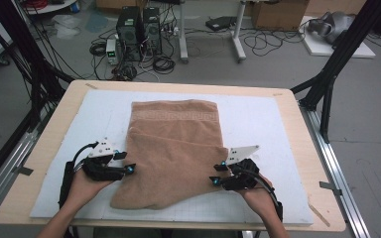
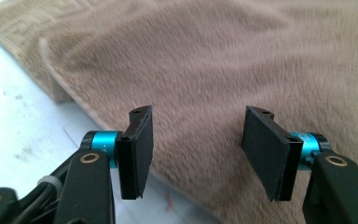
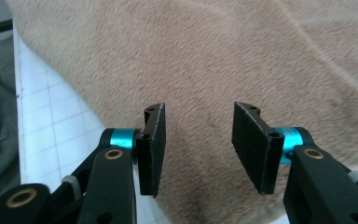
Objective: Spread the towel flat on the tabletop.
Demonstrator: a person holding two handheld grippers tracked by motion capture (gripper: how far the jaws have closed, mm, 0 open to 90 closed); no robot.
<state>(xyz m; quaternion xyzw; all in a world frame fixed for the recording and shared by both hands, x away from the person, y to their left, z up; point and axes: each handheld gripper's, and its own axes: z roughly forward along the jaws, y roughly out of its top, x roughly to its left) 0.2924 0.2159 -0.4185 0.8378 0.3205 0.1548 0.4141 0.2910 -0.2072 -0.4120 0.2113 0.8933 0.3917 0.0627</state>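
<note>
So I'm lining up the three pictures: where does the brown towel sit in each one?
High view: the towel lies folded mid-table on the white mat, between the left gripper and right gripper.
Left gripper view: it spreads across the top and right, behind the open jaws.
Right gripper view: it covers most of the picture.
Shared landmark: the white mat along the towel's edge.

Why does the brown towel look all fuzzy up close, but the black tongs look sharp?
In the left gripper view the towel looks soft and smeared, while the pads are crisp; the right gripper view shows the same soft towel behind sharp pads; in the high view the light is even, with faint shadows on the white mat.
</note>
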